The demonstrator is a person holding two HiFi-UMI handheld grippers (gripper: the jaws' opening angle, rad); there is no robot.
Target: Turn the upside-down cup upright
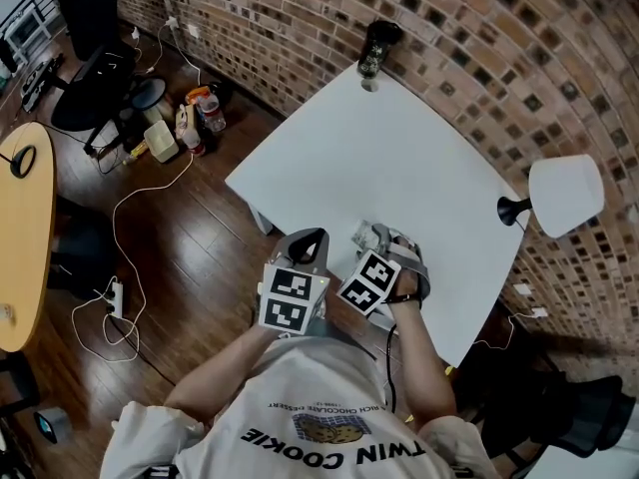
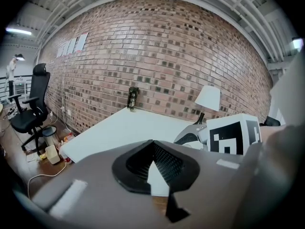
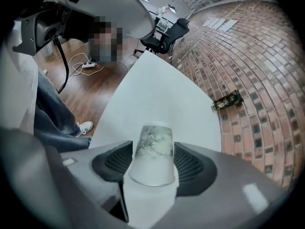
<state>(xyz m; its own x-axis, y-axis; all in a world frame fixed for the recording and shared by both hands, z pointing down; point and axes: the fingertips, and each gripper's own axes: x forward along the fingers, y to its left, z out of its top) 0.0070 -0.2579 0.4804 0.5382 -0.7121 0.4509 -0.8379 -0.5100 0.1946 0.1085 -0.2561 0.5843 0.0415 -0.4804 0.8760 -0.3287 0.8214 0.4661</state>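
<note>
Head view: two hand-held claws side by side at the near edge of a white table (image 1: 399,158), marker cubes facing up, with a broad stretch of open tabletop running ahead to a dark bottle (image 1: 377,48) at the far corner against the brick wall (image 1: 479,38). Off the table's right edge, a white-shaded lamp (image 1: 564,196); off its left edge, wooden floor (image 1: 190,238) strewn with cables. From above, little sign of the cup behind the right gripper (image 1: 384,257). Plain only in the right gripper view: a marbled paper cup (image 3: 153,144) pinched between wide-set black pads (image 3: 193,163), one pressed to each flank, over the near part of the table; whether clear of the surface, impossible to tell. Long axis in line with the jaws, narrow closed end pointing away from the camera and down toward the tabletop, wide rim back toward the gripper body. Beyond it in that view, free white surface on to the bottle and an office chair (image 3: 167,35) past the far edge. Left gripper view: left gripper (image 2: 153,144) with tips pressed together on nothing, level with the table's edge, the right claw's marker cube (image 2: 233,135) just beside it and the lamp behind
</note>
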